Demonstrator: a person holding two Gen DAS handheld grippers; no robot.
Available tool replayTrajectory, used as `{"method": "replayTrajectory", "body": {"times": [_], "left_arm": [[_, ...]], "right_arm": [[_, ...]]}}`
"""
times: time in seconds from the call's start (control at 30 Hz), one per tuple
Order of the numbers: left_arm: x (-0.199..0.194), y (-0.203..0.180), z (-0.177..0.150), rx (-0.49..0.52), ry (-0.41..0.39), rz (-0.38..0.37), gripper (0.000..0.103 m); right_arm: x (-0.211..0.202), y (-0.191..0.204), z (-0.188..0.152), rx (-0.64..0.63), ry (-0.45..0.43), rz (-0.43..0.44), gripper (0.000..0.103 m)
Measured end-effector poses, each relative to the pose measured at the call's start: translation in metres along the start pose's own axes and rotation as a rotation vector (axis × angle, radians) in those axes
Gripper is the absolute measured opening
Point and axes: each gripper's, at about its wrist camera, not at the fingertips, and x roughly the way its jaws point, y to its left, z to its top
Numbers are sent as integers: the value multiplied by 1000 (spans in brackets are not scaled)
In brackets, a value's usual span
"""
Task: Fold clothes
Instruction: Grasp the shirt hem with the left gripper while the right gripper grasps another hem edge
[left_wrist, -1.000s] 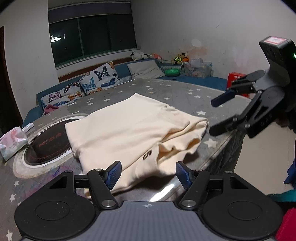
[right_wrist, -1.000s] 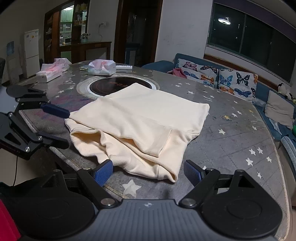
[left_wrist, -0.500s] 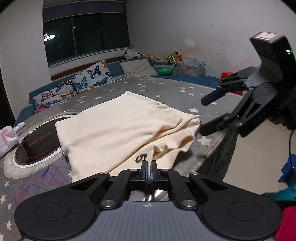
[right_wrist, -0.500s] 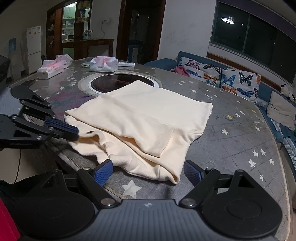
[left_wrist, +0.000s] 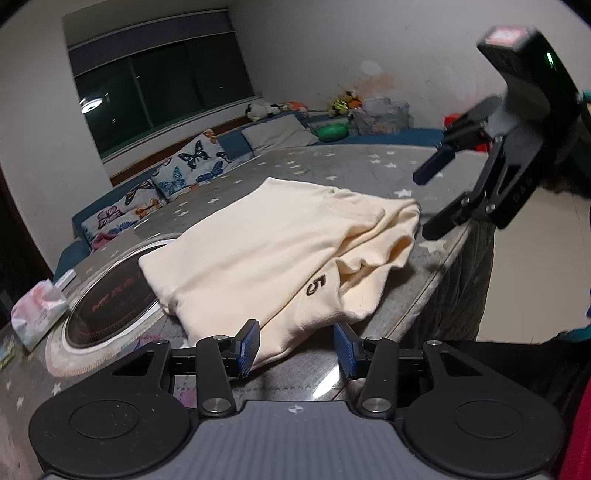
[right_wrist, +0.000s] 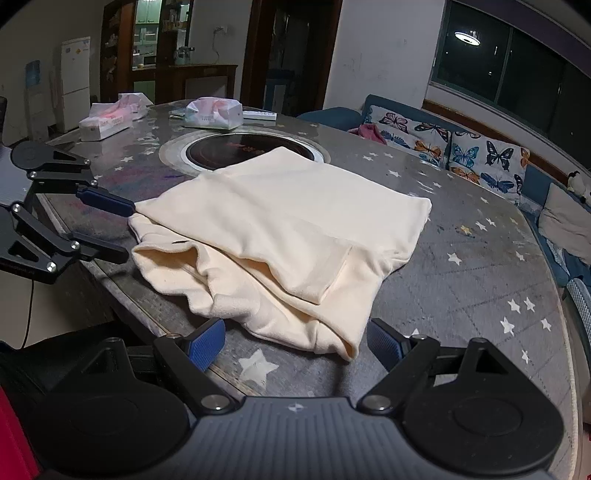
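Note:
A cream garment (left_wrist: 280, 251) with a black "5" mark lies folded on the star-patterned table (left_wrist: 351, 166); it also shows in the right wrist view (right_wrist: 288, 236). My left gripper (left_wrist: 297, 349) is open, its blue pads either side of the garment's near corner, empty. It also shows at the left of the right wrist view (right_wrist: 122, 229), open at the garment's left edge. My right gripper (right_wrist: 295, 341) is open at the garment's near folded edge, empty. It shows at the right of the left wrist view (left_wrist: 430, 199), open beside the garment's far corner.
A round inset hotplate (right_wrist: 251, 147) sits mid-table, partly under the garment. Tissue packs (right_wrist: 214, 112) (right_wrist: 107, 120) lie at the far side. A sofa with butterfly cushions (right_wrist: 472, 155) runs behind. The table edge (left_wrist: 439, 273) drops to the floor on the right.
My left gripper was open, shut half a second ago, and is open again now, closer to the garment's near corner. My right gripper stayed open and moved closer to the garment.

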Motion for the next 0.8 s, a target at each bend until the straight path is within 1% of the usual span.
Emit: {"method": "replayTrajectory", "body": {"times": [0.03,0.2,0.23,0.27,0.3,0.37,0.47,0.63,0.7,0.8], "left_arm": [[3,-2,-1,17,1,-4,47],[10,-12,-3,79,-34,-17,28],[11,-12,-2,76,-35,-14,24],[12,-12,-2,71,-35,-11,16],[13,-9,-1,56,-34,-7,14],[15,-1,5,14,-39,-8,12],[17,11,14,-49,-46,-9,11],[23,30,29,-148,-54,-16,10],[28,37,33,-177,-51,-28,10],[35,44,37,-194,-41,-42,10]], "right_arm": [[0,0,0,0,1,0,86],[0,-1,-1,-4,3,3,86],[0,-1,-1,-4,4,3,86],[0,-1,-2,-4,6,3,86],[1,-1,-2,-4,7,4,86],[1,0,-2,-9,6,5,86],[1,4,-1,-45,-7,5,86],[0,19,3,-160,-51,17,85],[3,24,4,-206,-59,23,82],[11,30,8,-250,-59,34,75]]}}
